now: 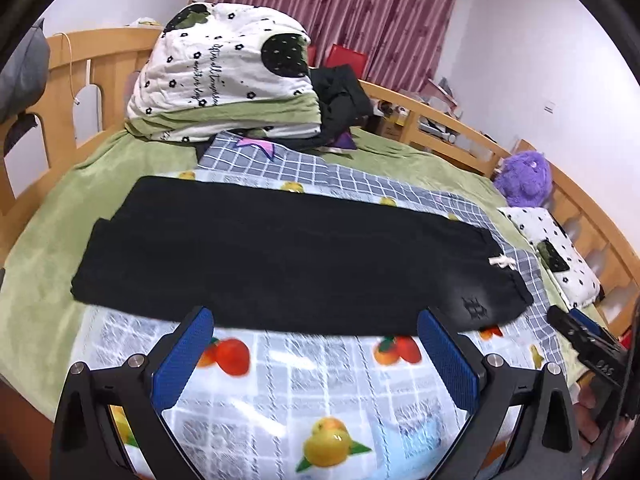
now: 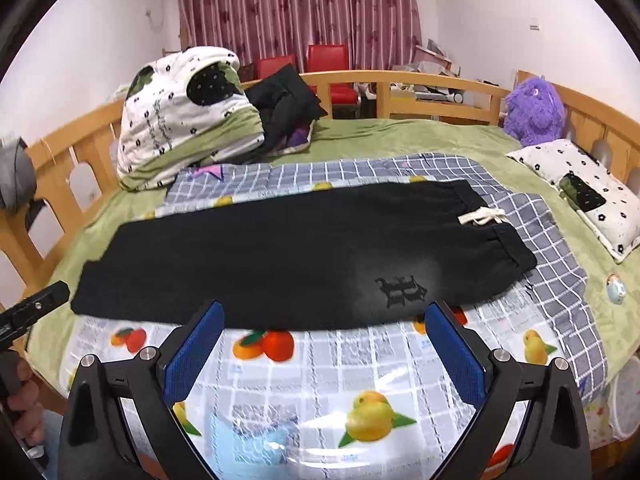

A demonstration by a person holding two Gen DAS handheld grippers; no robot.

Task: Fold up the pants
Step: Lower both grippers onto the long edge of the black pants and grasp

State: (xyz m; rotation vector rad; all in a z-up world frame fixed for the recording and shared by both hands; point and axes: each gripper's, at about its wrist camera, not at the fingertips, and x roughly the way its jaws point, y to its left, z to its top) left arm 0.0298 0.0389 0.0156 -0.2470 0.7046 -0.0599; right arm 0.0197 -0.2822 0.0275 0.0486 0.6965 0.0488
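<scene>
Black pants (image 1: 280, 252) lie flat across the bed on a fruit-print plastic sheet (image 1: 320, 392), legs stacked one on the other. Their waistband with a white drawstring (image 1: 500, 261) points right, the cuffs left. My left gripper (image 1: 316, 320) hovers open just in front of the near edge, nothing between its blue pads (image 1: 184, 360). The right wrist view shows the same pants (image 2: 288, 248), drawstring (image 2: 482, 216) and a dark logo (image 2: 400, 290) near the waist. There my right gripper (image 2: 324, 312) is open and empty at the near edge. The right gripper (image 1: 580, 336) also shows at the left view's right edge, the left gripper (image 2: 32, 308) at the other's left edge.
A grey checked sheet (image 2: 540, 220) lies under the plastic on a green blanket (image 2: 400, 136). A folded quilt (image 1: 224, 72) and dark clothes (image 2: 284, 100) sit at the back, a purple plush (image 2: 534, 110) and pillow (image 2: 592, 192) on the right. Wooden rails (image 1: 460, 120) ring the bed.
</scene>
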